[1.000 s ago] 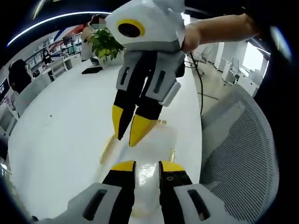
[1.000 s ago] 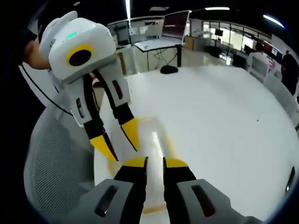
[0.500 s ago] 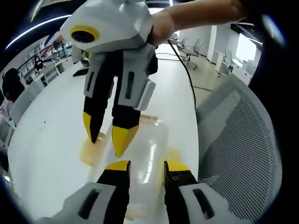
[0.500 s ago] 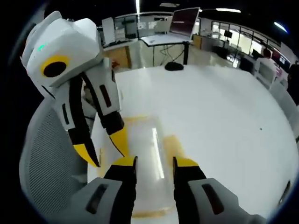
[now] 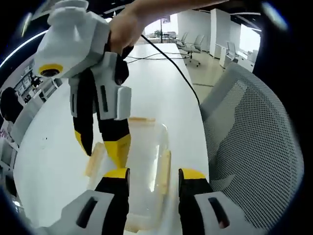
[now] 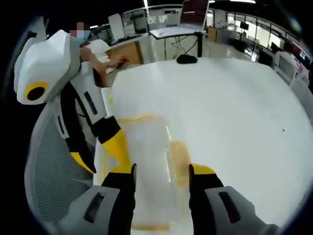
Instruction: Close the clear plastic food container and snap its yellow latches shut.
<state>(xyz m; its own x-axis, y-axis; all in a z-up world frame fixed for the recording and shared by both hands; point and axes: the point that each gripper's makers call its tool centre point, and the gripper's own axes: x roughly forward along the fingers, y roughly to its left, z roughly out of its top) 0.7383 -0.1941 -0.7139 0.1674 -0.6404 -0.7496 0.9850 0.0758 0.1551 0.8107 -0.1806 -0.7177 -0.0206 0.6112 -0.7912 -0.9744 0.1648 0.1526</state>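
Jaws on both tools have spread apart over the last second: the left gripper (image 5: 151,172) now stands with a clear gap between its yellow tips, and the right gripper (image 6: 163,169) likewise, each straddling the clear rectangular plastic food container (image 5: 145,161) with nothing clamped. A second ago each pair was nearly closed over the lid.

The container lies on the white tabletop (image 5: 58,147), close to the edge beside the grey mesh office chair (image 5: 249,147). Its lid appears to sit down on the box. In the left gripper view, the right gripper comes down from the upper left, also parted, with one yellow tip at the container's side away from the chair and the other just beyond it.

The yellow latches (image 5: 164,169) have come into plainer sight: one long strip along the chair side of the container, another along the side away from the chair, a short one at the far end. They look splayed outward rather than folded down, though blur leaves that unsure. In the right gripper view, one latch (image 6: 180,156) lies between the tips on the side away from the chair.

Judging from this, the lid is seated and the widened jaws are lining up over the side latches, none of which looks snapped yet.
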